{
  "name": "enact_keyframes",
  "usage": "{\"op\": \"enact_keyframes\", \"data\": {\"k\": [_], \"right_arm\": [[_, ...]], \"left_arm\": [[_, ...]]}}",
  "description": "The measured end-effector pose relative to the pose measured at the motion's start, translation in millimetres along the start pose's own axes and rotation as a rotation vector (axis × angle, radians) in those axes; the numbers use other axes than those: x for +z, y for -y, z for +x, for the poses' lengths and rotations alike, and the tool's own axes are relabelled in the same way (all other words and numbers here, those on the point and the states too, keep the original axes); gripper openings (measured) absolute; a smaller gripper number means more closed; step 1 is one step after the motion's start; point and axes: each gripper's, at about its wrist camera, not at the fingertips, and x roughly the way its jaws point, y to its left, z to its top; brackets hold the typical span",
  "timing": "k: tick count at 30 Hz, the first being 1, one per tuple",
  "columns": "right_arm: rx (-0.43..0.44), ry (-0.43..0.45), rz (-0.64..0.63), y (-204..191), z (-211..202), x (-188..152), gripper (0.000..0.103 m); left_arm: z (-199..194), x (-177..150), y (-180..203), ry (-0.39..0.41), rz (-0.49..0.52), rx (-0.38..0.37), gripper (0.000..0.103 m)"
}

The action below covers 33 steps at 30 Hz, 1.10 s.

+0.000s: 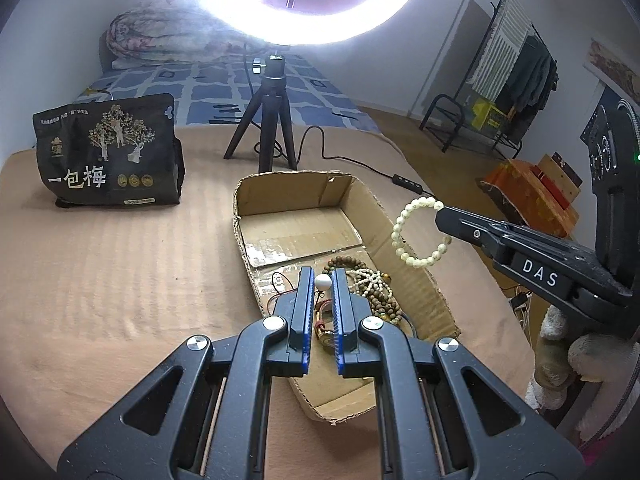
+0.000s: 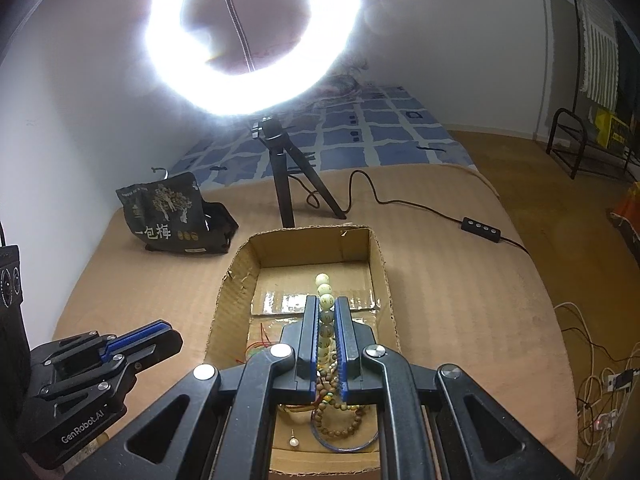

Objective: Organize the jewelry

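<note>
While tongs clamp bracelet, lower beads hidden.

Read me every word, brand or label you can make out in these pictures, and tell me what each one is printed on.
"一包梅": front of the black snack bag.
"DAS": label on the right tool, seen from the left wrist.
"GenRobot.AI": body of the left tool, seen from the right wrist.
Small print on the bag's top and bottom: too small to read.
</note>
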Motion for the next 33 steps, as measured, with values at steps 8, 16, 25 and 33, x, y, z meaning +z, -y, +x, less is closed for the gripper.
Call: {"op": "enact_keyframes", "data": {"k": [8, 16, 25, 33], "right_arm": [[-0.008, 0.0, -0.003, -2, 0, -1, 0.022], [-0.036, 0.019, 0.002, -1, -3, -1, 0.065], [-0.049, 0.043, 0.016, -2, -9, 0, 0.093], [-0.057, 0.049, 0.013, -4, -13, -1, 0.096]], "left_arm": [[0, 1, 0, 0.001, 0.003, 0.003, 0.007], [-2, -2, 1, 0.008, 0.015, 0.025, 0.055], [-7, -3, 6, 0.023, 0.037, 0.052, 0.069], [-16, -3, 6, 0.033, 0.047, 0.059, 0.069]]}}
